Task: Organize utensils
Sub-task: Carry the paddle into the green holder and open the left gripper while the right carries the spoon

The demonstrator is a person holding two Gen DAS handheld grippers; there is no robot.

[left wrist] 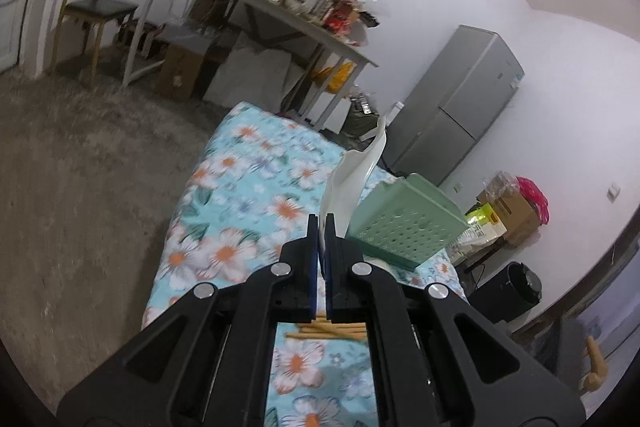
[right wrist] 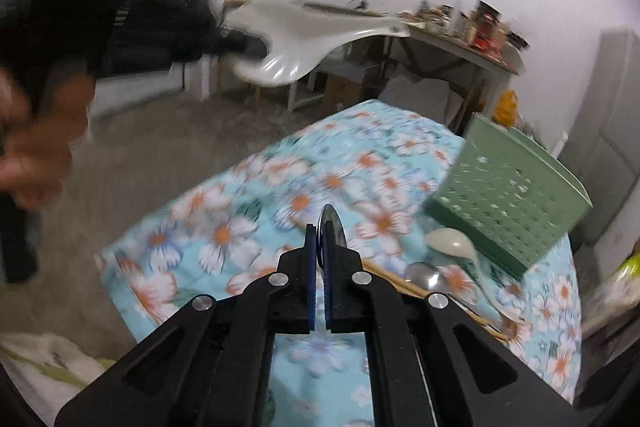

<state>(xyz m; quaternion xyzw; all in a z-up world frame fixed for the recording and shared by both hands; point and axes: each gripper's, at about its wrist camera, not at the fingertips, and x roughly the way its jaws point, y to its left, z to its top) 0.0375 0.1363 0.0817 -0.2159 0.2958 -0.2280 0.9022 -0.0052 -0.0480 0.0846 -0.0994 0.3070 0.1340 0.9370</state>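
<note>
Your left gripper (left wrist: 322, 227) clamps a white spoon (left wrist: 356, 171), your right gripper (right wrist: 320, 231) a metal spoon (right wrist: 331, 223); two spoons (right wrist: 448, 245) and chopsticks (left wrist: 332, 331) lie outside the basket (right wrist: 508, 195).

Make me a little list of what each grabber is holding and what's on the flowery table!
left gripper: shut on white spoon, lifted above the table
right gripper: shut on metal spoon
green basket: on floral tablecloth, far right side
still lying on cloth: white ceramic spoon, another metal spoon, wooden chopsticks
</note>
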